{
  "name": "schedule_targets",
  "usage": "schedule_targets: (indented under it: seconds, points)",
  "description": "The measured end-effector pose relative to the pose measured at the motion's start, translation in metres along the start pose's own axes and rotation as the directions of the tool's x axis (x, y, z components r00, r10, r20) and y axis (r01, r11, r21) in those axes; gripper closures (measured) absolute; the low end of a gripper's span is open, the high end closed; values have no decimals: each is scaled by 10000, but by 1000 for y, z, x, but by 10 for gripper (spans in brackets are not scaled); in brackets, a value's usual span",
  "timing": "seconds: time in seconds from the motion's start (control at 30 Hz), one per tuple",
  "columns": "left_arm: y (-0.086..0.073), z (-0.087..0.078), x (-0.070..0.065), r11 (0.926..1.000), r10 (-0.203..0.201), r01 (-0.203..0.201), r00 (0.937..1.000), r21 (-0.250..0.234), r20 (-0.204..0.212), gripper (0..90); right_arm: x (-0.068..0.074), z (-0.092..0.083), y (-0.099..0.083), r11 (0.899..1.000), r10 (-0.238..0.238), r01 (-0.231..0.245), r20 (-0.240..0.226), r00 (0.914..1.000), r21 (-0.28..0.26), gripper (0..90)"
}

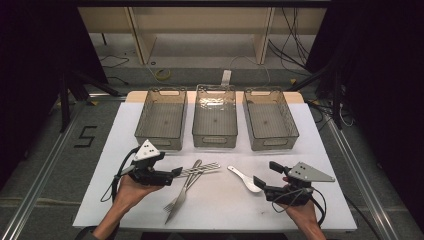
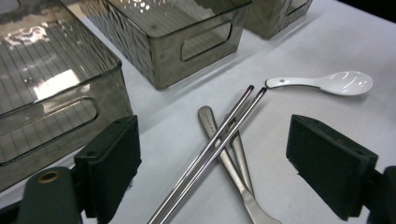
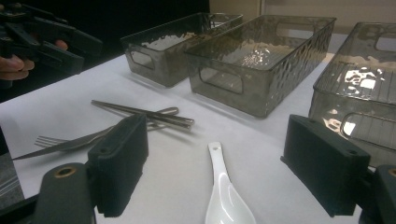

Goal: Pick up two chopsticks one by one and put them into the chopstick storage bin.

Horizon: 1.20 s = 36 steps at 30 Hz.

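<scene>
two grippers are poised over a scatter of cutlery, and neither has taken anything yet. the left gripper (image 1: pixel 176 172) hangs with its jaws wide apart, nothing between the pads, pointed at the pair of metal chopsticks (image 2: pixel 212 144) that lie crossed over a fork and knife (image 1: pixel 179 196) near the middle of the white table (image 1: pixel 100 150). the right gripper (image 1: pixel 260 181) is just as wide open and empty, its jaws either side of the white spoon (image 3: pixel 224 196), which lies flat on the table just ahead of it, handle pointing away toward the bins.

to my eye this is the approach before a first pick, most likely the start of sorting the cutlery into the bins. for the left side the next move looks fiddly: the chopsticks are thin, they rest on top of the other pieces, and the jaws would need to come down square across them and close a long way before they bite. the spoon seems easier, but it sits low on the table, so the right jaws will have to drop nearly to the surface to catch its handle or bowl.

three clear smoky bins stand side by side along the far edge: the left bin (image 1: pixel 161 120), the middle bin (image 1: pixel 215 117) and the right bin (image 1: pixel 270 119). all three look empty, ribbed floors showing.
</scene>
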<state>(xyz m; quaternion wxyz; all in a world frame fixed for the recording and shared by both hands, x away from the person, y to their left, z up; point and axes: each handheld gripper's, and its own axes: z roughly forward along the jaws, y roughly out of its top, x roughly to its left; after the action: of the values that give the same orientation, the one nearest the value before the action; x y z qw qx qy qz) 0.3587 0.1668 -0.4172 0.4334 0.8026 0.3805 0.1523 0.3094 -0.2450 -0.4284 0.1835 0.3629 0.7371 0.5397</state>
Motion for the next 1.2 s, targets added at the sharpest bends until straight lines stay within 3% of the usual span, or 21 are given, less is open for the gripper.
schedule_targets:
  seconds: [0.2, 0.33, 0.4, 0.6, 0.77, 0.9, 1.0, 1.1, 1.2]
  points:
    - [10, 10, 9, 9966, 373, -361, 9992, 735, -154, 179, 0, 0, 0, 10000, 15, -15, -7, 10000, 65, 228]
    - [15, 15, 15, 9896, 730, -720, 9973, 1248, -35, 204, 2, 0, 1, 9999, -89, 89, -27, 10000, 91, 231]
    - [19, 18, 17, 9781, 1010, -1037, 9946, 1806, 243, 216, 3, 1, 1, 9998, -97, 98, -52, 9999, 144, 232]
    - [25, 35, 27, 9453, 1493, -1552, 9879, 2868, 424, 254, 5, 3, 1, 9994, -227, 231, -126, 9997, 253, 234]
    - [27, 53, 36, 9061, 1703, -1833, 9831, 3814, 679, 302, 5, 5, 1, 9986, -236, 243, -156, 9996, 460, 237]
    - [27, 61, 40, 8837, 1896, -2184, 9757, 4141, 1100, 347, 5, 6, 0, 9980, -223, 228, -92, 9997, 584, 239]
    - [28, 63, 43, 8764, 1888, -2315, 9719, 4223, 1410, 381, 5, 7, 0, 9974, -185, 191, -93, 9998, 691, 239]
    - [29, 66, 42, 8643, 2033, -2613, 9631, 4299, 1765, 422, 6, 7, 0, 9974, -206, 213, -109, 9997, 681, 240]
    - [29, 70, 38, 8390, 2293, -2965, 9531, 4562, 1977, 452, 6, 8, 0, 9971, -239, 246, -104, 9997, 714, 240]
